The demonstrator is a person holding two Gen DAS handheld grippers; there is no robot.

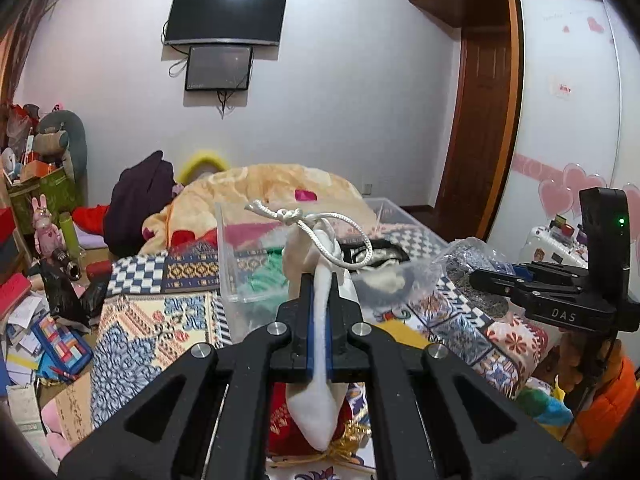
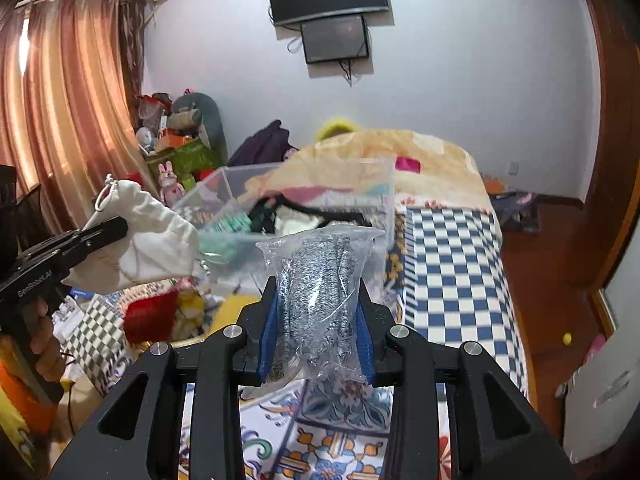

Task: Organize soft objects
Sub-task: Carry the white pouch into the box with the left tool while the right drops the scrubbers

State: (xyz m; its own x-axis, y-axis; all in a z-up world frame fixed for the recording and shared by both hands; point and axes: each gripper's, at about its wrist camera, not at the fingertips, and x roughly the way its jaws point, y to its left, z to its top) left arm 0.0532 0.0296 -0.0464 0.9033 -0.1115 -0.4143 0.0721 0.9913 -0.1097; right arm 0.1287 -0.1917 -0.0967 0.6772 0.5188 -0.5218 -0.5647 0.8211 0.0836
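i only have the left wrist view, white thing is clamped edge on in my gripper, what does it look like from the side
Observer: From the right wrist view it is a white drawstring pouch, hanging full and rumpled from the left gripper.
Operator: is the right gripper holding its bag properly
Observer: Yes, the right gripper is shut on a clear plastic bag of grey knit, pinched from both sides.
Operator: anything right of the bed i cant see
Observer: A small yellow ball lies on the wooden floor beside the bed.
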